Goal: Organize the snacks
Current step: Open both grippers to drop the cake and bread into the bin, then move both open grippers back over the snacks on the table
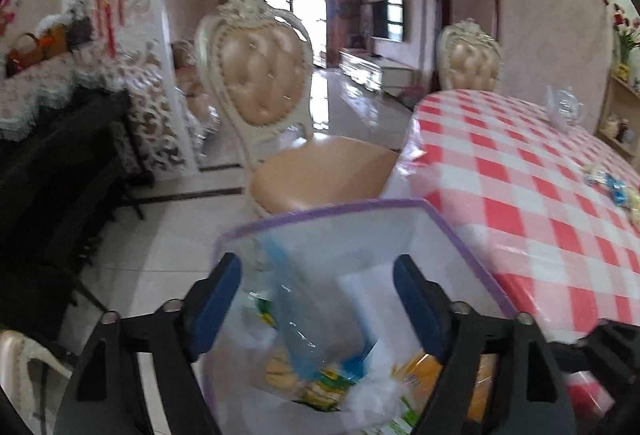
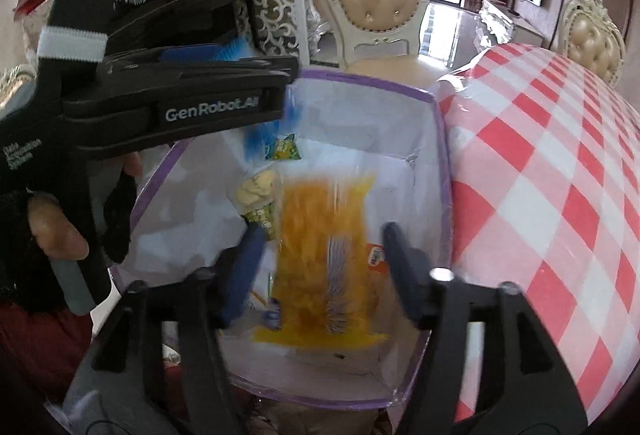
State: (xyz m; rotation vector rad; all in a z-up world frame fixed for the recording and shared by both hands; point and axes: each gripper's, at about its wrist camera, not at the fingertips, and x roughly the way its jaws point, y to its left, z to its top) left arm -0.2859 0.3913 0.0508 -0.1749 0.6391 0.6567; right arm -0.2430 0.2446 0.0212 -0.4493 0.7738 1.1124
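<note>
Both grippers, left (image 1: 316, 299) & right (image 2: 320, 267), over clear bin (image 2: 436, 107) beside tabletop (image 2: 560, 171). Fingers wide, holding nothing. Orange snack pack (image 2: 324, 251) blurred below right fingers, prob dropping into bin w/ other snacks.

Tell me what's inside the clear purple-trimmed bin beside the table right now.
Inside the bin: a large orange snack bag, small green-and-yellow packets and a pale cookie pack. Whatever lies under the orange bag is covered.
</note>
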